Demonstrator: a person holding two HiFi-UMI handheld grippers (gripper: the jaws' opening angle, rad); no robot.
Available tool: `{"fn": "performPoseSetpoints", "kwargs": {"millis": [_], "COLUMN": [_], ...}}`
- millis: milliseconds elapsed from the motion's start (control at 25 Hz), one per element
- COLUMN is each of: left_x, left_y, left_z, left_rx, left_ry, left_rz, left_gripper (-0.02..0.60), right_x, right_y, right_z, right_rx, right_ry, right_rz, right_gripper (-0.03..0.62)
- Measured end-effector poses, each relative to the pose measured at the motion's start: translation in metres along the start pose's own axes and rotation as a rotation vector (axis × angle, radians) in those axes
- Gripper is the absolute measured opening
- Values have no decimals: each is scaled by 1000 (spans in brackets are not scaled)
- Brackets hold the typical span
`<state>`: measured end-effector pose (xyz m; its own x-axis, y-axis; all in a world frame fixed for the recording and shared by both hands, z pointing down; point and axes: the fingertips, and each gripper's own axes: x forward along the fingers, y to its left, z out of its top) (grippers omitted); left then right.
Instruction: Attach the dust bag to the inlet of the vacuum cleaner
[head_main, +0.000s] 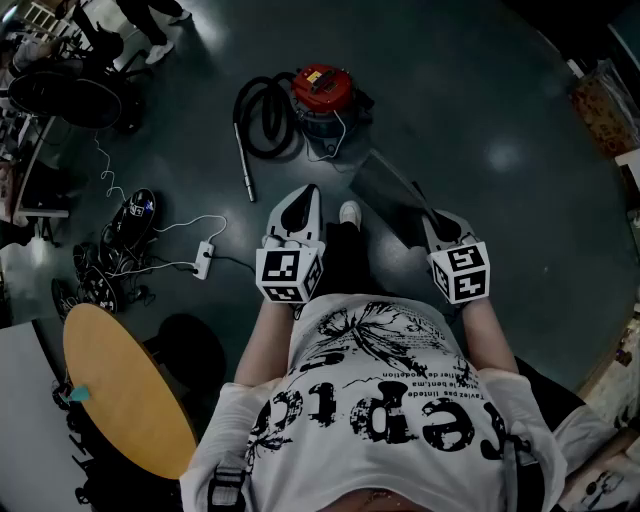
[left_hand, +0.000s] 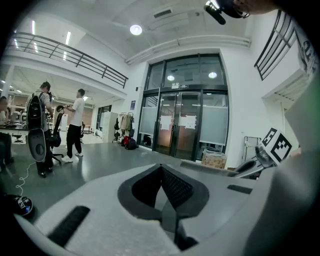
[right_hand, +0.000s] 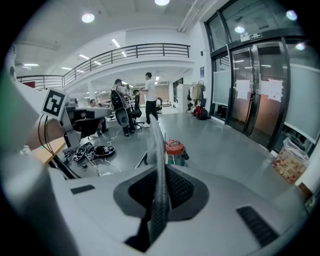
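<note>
Dust bag (right_hand: 156, 136): flat woven sheet (edge-on) in right gripper (right_hand: 160, 176).

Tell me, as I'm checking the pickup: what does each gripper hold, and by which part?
The right gripper pinches the dust bag by its near edge; the left gripper is shut and empty.

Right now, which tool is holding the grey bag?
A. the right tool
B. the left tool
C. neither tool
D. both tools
A: the right tool is pinched shut on the grey bag, which sticks out edge-on between its jaws, while the left tool is shut with nothing in it.
</note>
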<state>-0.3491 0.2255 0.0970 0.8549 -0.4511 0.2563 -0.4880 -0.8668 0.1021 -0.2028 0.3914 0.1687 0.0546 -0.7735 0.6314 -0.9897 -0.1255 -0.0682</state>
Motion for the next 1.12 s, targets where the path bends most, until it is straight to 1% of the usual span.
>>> {"fn": "performPoseSetpoints", "kwargs": {"millis": [120, 240, 360, 520, 600, 720, 840, 1000, 1120], "left_x": [34, 76, 126, 206, 246, 299, 348, 390, 410], "left_y": [13, 28, 51, 85, 104, 135, 157, 175, 183], "left_z": [1, 3, 14, 30, 34, 43, 55, 74, 82], "left_rx": [16, 8, -12, -63, -101, -148, -178, -233, -235], "left_ry": [18, 24, 18, 21, 30, 33, 20, 18, 18], "left_rz": [-16, -26, -28, -25, -13, 11, 33, 60, 81], "left_gripper": [3, 3, 3, 3, 3, 3, 3, 3, 3], "right_x": [24, 56, 92, 142, 168, 206, 242, 278, 299], "right_y": [-26, -56, -83, -123, -145, -170, -200, -228, -242], "right_z": [14, 30, 58, 104, 125, 156, 183, 216, 237], "right_rx": [7, -9, -34, -70, -86, -120, -136, -155, -195], "right_ry": [0, 15, 31, 45, 57, 73, 84, 111, 119], "right_rz": [-27, -46, -43, -36, -20, 30, 37, 81, 126], "right_gripper": [25, 25, 25, 25, 25, 25, 25, 25, 25]}}
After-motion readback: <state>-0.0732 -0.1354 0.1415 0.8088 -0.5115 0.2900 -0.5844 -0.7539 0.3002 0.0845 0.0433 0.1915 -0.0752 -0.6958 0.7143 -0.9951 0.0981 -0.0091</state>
